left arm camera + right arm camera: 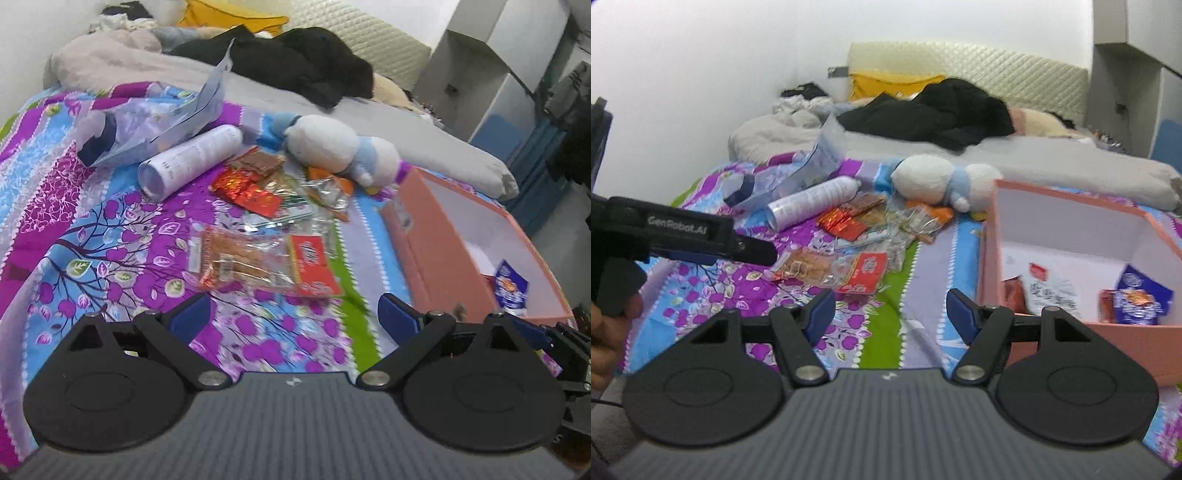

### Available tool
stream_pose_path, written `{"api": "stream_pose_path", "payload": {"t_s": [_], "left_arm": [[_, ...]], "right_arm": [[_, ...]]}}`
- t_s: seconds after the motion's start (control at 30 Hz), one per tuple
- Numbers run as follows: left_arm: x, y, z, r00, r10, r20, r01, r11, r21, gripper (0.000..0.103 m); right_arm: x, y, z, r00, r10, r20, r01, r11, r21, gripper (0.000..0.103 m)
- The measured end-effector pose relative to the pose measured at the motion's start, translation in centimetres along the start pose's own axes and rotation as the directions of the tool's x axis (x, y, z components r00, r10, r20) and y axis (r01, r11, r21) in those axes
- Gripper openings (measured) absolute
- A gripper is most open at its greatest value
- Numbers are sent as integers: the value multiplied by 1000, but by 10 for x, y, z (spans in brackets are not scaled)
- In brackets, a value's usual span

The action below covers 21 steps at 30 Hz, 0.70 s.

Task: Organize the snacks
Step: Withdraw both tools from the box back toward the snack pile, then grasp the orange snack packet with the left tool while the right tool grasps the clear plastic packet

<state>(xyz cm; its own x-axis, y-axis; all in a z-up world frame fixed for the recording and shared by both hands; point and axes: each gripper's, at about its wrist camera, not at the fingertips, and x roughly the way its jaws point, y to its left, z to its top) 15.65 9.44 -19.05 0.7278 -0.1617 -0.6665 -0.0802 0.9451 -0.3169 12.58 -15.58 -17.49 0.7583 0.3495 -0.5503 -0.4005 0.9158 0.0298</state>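
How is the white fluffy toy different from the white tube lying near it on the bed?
The plush toy is soft, rounded and lumpy, with pale blue parts; the white tube is a smooth, straight cylinder with small print. The toy lies beside the pink box; the tube lies further left. Both rest on the patterned bedspread.

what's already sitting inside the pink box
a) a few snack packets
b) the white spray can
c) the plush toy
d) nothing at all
a: in the right wrist view the pink box holds a few snack packets, among them a blue and white packet, while the plush toy and the white spray can lie outside it on the bedspread.
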Motion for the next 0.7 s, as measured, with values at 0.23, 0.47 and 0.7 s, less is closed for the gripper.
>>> {"api": "stream_pose_path", "payload": {"t_s": [0.23, 0.47, 0.7], "left_arm": [[62, 44, 11, 999, 32, -38, -33, 998, -46, 99], [110, 71, 18, 993, -1, -114, -6, 998, -61, 98], [143, 69, 31, 989, 3, -147, -5, 1000, -10, 98]], "right_arm": [[64, 3, 11, 998, 20, -59, -19, 1000, 16, 69], [140, -6, 35, 996, 25, -87, -19, 998, 65, 68], [219, -18, 42, 988, 24, -153, -5, 992, 127, 68]]}}
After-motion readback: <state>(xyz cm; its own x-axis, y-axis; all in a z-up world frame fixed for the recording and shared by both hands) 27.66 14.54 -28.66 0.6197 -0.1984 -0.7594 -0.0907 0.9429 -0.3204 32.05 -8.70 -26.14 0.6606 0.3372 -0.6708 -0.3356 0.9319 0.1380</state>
